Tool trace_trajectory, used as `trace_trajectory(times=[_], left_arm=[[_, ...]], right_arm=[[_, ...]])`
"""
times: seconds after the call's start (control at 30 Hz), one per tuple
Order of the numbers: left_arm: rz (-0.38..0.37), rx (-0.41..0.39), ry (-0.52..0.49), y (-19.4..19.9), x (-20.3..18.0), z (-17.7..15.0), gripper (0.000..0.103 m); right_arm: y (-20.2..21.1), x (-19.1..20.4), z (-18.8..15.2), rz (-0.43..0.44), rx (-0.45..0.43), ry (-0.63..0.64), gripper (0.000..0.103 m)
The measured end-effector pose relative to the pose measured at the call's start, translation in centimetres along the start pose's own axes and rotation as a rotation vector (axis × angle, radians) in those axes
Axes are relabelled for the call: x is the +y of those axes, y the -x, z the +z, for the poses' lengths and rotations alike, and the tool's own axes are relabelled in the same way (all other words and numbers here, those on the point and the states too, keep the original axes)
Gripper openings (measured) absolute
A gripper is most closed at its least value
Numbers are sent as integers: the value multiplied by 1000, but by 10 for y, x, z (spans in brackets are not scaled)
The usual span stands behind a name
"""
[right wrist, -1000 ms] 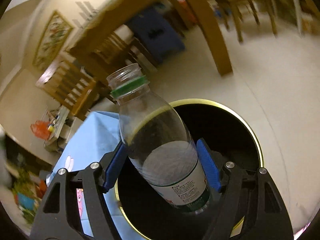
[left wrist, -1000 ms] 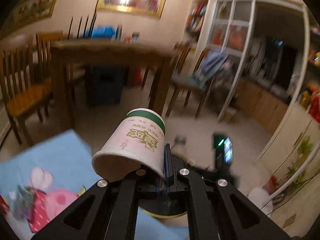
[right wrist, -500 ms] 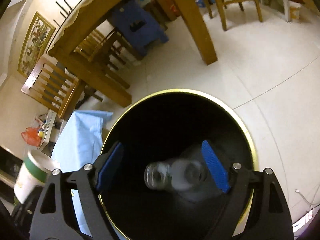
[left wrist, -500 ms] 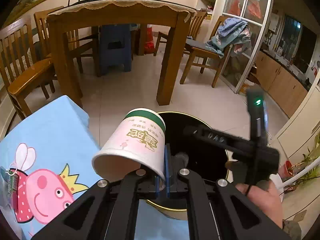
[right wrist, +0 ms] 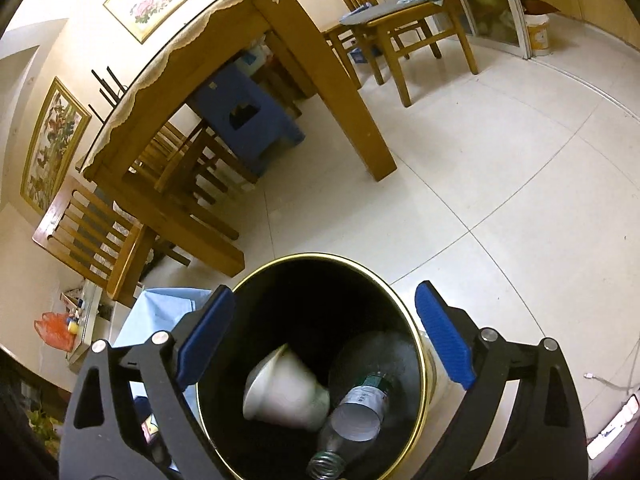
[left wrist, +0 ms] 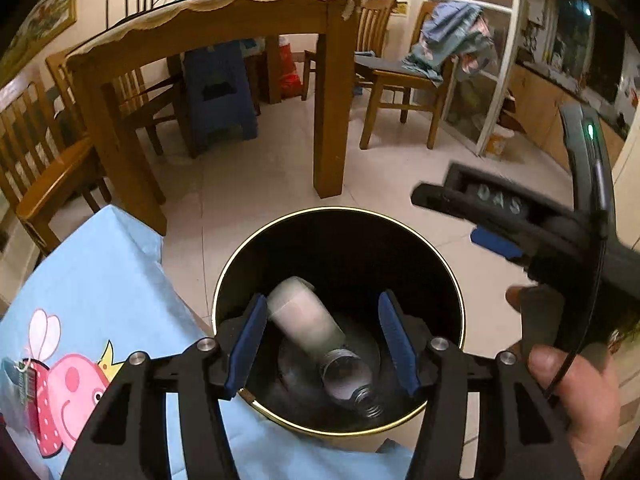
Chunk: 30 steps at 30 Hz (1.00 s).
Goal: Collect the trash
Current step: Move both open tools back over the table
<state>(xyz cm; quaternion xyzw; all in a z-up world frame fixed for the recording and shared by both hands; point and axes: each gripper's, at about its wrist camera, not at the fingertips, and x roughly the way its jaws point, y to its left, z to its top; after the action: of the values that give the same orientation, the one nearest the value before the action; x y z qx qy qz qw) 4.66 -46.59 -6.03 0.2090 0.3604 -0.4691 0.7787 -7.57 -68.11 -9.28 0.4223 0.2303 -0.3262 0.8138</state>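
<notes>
both grippers above a black bin on a tiled floor beside a blue cloth. the left gripper hangs over the bin mouth with its jaws opening and nothing between the pads; the paper cup it pinched by the rim half a second ago now lies tilted inside the bin, resting against the plastic bottle. the right gripper is likewise empty, its jaws opening close to their widest — the bottle it carried a second ago lies on its side at the bin's bottom, neck toward the near wall, with the cup beside and touching it. in the left view the right gripper now stands off to the bin's side, held in a hand. judged from this, both items are disposed of and this deposit is done — whether more trash is left cannot be told; a small packet shows at the cloth's edge.
</notes>
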Motion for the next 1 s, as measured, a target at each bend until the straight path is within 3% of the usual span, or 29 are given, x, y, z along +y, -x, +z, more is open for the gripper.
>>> trace_trajectory(times=[0.27,0.53,0.77,1.0], left_arm=[[44,-23,4,21,4,-7,56],[150,-99,44,70,22,-19,75],[274,-153,89,117,46,-40,86],[395,-196,171,168,81,-69,92]], right_arm=[[14,0,4,-12,-41,-17,94],[25,30,-1,-31,-44,64,95],[49,97,-24,-39,-76,274,97],[96,171,-75,-11,-106,463,97]])
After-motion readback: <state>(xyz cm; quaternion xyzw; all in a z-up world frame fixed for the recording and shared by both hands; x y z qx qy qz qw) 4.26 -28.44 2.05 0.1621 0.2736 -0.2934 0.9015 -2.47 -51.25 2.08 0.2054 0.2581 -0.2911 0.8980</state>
